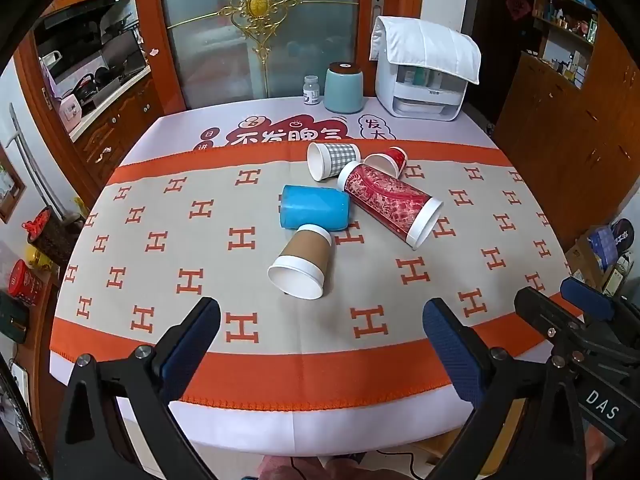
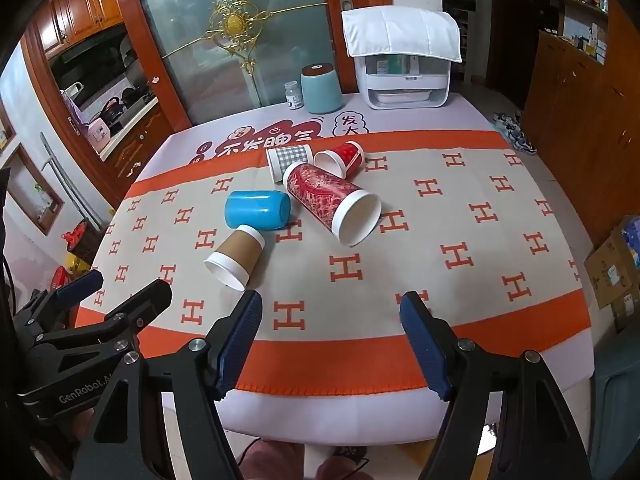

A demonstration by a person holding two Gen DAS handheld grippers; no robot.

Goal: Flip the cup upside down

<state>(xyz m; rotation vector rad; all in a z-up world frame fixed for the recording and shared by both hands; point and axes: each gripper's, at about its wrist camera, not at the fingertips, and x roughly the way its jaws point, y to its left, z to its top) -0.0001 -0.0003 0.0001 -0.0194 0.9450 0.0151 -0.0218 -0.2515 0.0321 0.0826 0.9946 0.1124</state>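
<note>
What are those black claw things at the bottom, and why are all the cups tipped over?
Those claws are two grabbers that a person holds, one in each hand. Each grabber carries a camera, so there are two pictures of the same table. One picture looks out from the left gripper, the other from the right gripper. Both are open and hold nothing.

Five cups lie on their sides on the orange and beige tablecloth: a brown cup, a blue cup, a tall red patterned cup, a grey checked cup and a small red cup. The job is to stand a cup upside down, and that has not begun.
</note>
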